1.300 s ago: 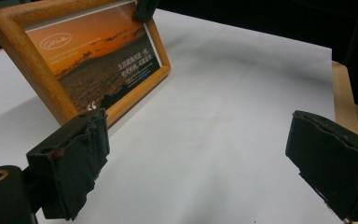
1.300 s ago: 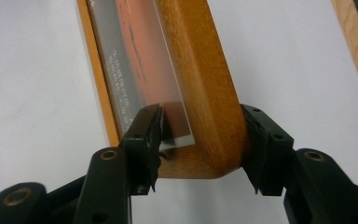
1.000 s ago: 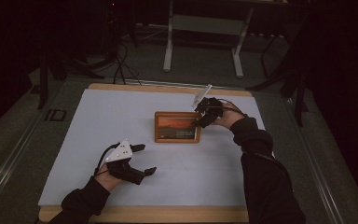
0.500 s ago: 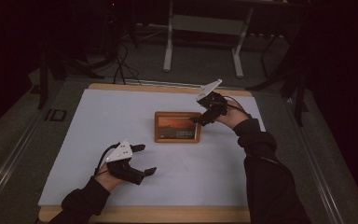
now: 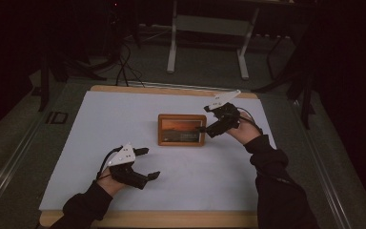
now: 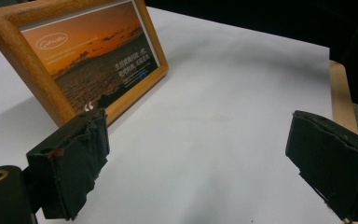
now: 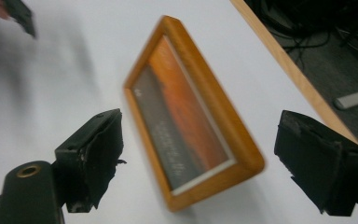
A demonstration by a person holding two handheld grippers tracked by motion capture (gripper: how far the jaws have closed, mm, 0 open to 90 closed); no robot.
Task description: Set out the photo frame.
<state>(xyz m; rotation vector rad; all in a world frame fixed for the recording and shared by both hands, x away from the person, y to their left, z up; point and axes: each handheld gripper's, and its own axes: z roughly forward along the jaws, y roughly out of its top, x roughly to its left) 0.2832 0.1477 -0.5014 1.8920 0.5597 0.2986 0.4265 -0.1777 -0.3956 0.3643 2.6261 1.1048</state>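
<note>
- The picture frame (image 5: pixel 181 129), of orange-brown wood with a sunset print behind its front, is seen standing propped on the white surface (image 5: pixel 124 114), somewhat right of the middle and toward the far side.
- The right tongs (image 5: pixel 204 128) are held just beside the frame's right end, with the jaws spread; in the right gripper view the frame (image 7: pixel 191 116) is seen lying between the two black jaws but untouched by either, and it is slightly blurred there.
- The left tongs (image 5: pixel 147 164) are held low over the near left part of the surface, well apart from the frame, with the jaws spread and nothing between them; in the left gripper view the frame (image 6: pixel 81 56) is seen beyond the left jaw.
- The step in hand is judged to be the approach of the right tongs to the frame, a grasp not yet being made.
- The next move is judged to call for the spread jaws to be brought around the wooden border at the right end and pressed together there, squarely, so that the propped frame is not tipped backward or pushed along the surface.
- No containers are to be seen on the surface; nothing is held in or on the frame apart from its own print.
</note>
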